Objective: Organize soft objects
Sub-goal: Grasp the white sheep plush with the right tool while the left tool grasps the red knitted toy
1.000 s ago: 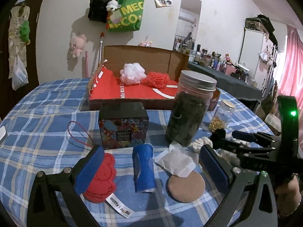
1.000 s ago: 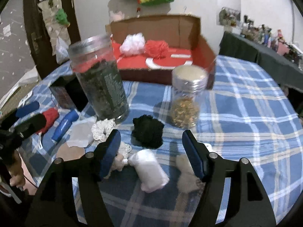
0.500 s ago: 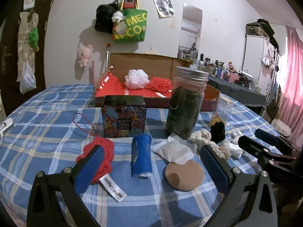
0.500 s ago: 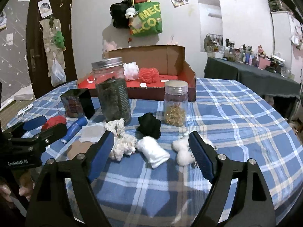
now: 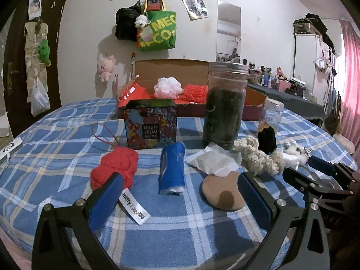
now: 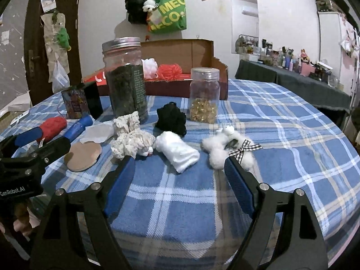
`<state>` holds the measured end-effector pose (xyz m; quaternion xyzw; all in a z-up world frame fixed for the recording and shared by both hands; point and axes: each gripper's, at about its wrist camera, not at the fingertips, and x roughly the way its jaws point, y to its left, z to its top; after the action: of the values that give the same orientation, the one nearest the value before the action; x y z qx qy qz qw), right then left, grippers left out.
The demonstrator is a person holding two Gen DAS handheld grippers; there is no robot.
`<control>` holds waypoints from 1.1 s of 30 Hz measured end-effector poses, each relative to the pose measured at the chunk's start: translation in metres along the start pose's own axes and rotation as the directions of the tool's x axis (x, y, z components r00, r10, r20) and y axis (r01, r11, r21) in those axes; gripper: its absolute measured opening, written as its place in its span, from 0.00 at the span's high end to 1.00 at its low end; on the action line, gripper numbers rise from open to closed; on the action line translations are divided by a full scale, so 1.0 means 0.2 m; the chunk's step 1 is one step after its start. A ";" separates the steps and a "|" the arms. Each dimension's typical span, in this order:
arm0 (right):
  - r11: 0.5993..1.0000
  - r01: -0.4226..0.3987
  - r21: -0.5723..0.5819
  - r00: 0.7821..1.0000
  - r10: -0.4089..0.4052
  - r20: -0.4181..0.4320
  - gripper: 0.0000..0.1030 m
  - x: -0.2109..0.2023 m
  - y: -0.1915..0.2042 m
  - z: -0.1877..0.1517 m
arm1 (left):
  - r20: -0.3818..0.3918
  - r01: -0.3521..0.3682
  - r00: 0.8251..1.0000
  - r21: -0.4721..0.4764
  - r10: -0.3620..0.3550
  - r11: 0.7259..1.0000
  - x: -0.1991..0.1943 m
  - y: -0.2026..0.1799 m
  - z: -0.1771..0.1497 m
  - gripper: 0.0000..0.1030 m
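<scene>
So the white rolled cloth (image 6: 177,151) is found dead ahead of the right hand-held gripper (image 6: 180,182), just past the fingertips and roughly centred between them. Its long axis is laid on a diagonal, from far-left to near-right, so a bit of wrist turn would probably be needed to pinch it across the short side. The jaws have just been opening and are spread wide, nothing between them. The left hand-held gripper (image 5: 180,195) is also held wide and empty, lined up on the blue roll (image 5: 172,168), well left of the cloth, so the right one is clearly nearer.

The cloth looks soft and squashy, plain white. It's flanked by a cream crochet bundle (image 6: 130,138) and a fluffy white toy (image 6: 227,149). Farther back sits the cardboard box (image 6: 186,67) with two poufs already in it, likely the drop spot.
</scene>
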<state>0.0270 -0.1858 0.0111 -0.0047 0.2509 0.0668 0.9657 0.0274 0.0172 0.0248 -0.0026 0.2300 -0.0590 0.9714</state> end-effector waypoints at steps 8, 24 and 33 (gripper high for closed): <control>1.000 0.010 0.011 1.000 -0.010 0.002 0.21 -0.01 -0.04 0.04 | -0.019 -0.002 1.000 -0.019 0.002 1.000 -0.01 0.04 0.04 0.00; 0.998 0.042 0.050 0.981 -0.031 -0.192 0.22 0.17 -0.30 0.16 | -0.202 -0.076 0.977 -0.032 0.068 0.997 0.18 0.33 0.16 0.18; 0.999 -0.011 0.052 0.984 0.020 -0.179 0.63 0.15 -0.31 0.16 | -0.215 -0.025 0.976 -0.013 0.022 1.000 0.18 0.32 0.13 0.57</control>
<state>0.0755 -0.2414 0.0231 0.0157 0.3385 0.0674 0.9384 0.0782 0.0755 0.0306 -0.0011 0.3342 -0.0458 0.9414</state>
